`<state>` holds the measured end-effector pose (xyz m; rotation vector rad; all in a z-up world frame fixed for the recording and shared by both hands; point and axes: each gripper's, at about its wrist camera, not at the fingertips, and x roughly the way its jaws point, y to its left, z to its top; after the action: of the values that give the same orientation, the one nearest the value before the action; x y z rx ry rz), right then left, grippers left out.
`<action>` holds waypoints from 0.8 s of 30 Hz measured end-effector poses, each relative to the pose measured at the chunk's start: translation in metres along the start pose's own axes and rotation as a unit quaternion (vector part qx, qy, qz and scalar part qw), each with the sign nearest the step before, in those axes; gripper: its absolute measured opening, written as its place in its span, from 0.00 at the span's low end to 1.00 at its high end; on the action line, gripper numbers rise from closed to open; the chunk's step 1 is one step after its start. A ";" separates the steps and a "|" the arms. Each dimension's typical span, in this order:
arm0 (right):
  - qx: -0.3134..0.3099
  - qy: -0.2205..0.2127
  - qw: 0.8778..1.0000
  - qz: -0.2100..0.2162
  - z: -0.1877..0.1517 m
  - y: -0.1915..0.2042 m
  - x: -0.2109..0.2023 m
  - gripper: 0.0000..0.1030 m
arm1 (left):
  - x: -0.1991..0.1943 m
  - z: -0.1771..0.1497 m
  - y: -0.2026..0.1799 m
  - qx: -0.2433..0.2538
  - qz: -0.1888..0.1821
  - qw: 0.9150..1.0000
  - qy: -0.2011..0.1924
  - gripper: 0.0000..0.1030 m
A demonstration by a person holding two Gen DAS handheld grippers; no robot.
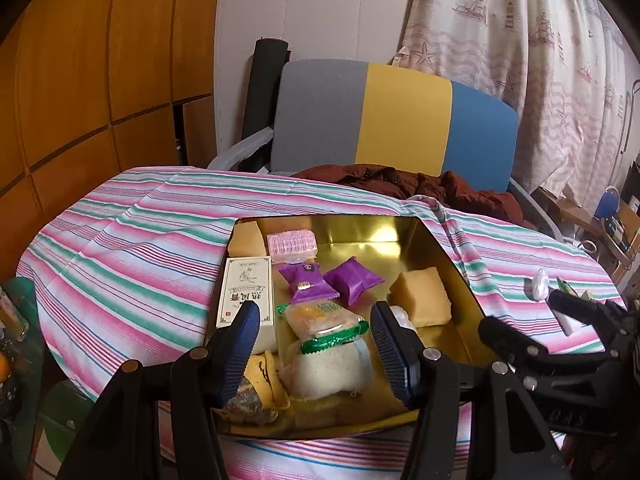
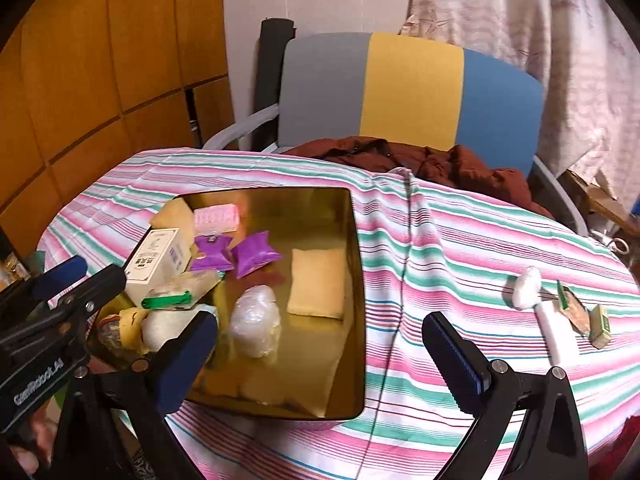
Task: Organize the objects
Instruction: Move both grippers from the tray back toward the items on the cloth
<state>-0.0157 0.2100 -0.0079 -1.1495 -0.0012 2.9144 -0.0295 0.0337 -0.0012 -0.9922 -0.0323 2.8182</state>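
Note:
A gold tray (image 1: 380, 236) (image 2: 304, 208) sits on the striped cloth. It holds a white box (image 1: 246, 292), two purple packets (image 1: 304, 280) (image 2: 256, 254), a pink pack (image 1: 292, 244), a tan pouch (image 1: 420, 298) (image 2: 316, 282), a clear plastic bag (image 2: 256, 320), a green-edged snack packet (image 1: 328, 322) and a white pouch (image 1: 328, 368). My left gripper (image 1: 315, 308) hovers open above the snack packet at the tray's near left. My right gripper (image 2: 319, 318) is open over the tray's near right edge, empty. On the cloth to the right lie a white round piece (image 2: 526, 288), a white stick (image 2: 554, 328) and a small green packet (image 2: 600, 320).
A grey, yellow and blue chair back (image 1: 400, 116) stands behind the table, with a dark red garment (image 1: 420, 184) on its seat. Wooden panels (image 1: 80, 80) fill the left, a patterned curtain (image 1: 540, 60) the right. Bare striped cloth (image 2: 460, 248) spreads around the tray.

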 end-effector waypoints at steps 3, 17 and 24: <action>0.002 -0.004 1.000 -0.009 -0.001 -0.003 -0.003 1.00 | -0.001 -0.002 -0.003 0.005 0.001 1.000 0.001 0.57; -0.006 -0.010 1.000 -0.025 -0.002 -0.009 -0.007 1.00 | -0.005 -0.005 -0.017 0.028 -0.013 1.000 -0.003 0.57; 0.000 -0.008 1.000 -0.030 -0.003 -0.021 -0.006 1.00 | -0.001 -0.006 -0.026 0.040 -0.017 0.999 0.005 0.57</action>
<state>-0.0088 0.2312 -0.0062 -1.1065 -0.0346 2.8717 -0.0218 0.0586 -0.0032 -0.9780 0.0634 2.7612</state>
